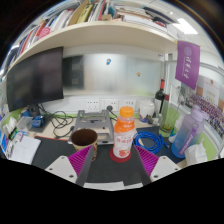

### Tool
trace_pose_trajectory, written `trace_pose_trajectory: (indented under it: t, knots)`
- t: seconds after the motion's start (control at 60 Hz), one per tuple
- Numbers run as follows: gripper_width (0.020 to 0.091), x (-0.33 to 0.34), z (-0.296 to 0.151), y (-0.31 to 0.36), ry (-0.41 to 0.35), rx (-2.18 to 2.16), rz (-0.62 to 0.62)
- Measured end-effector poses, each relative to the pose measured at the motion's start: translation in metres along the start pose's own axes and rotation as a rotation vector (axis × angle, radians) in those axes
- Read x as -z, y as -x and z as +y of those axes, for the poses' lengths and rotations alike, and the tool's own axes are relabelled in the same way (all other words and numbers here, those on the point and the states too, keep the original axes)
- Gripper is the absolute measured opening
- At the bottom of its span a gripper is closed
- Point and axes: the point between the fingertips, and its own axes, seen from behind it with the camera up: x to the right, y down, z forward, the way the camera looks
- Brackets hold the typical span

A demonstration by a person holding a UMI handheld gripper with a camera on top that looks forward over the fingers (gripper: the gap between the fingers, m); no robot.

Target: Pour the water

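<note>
On the cluttered tabletop, the clear orange-capped plastic bottle stood ungripped at twelve o'clock between the gripper's open jaws, ready for grasping.

The gripper is open. An orange-capped bottle stands upright just ahead, between the finger pads. A brown cup stands left of the bottle.

Looks like an office or lab desk. Dark monitor left of the wall sockets, tangled cables below them, shelf of books above, purple poster to the right.
</note>
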Motion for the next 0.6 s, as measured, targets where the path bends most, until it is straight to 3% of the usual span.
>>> trace_pose_trajectory:
  t: [0.317,0.6]
  knots:
    - [0.0787,0.079,-0.063,0.034,-0.099,-0.008,0.013]
    - [0.0786,0.086,-0.062,0.038,-0.094,-0.031,0.021]
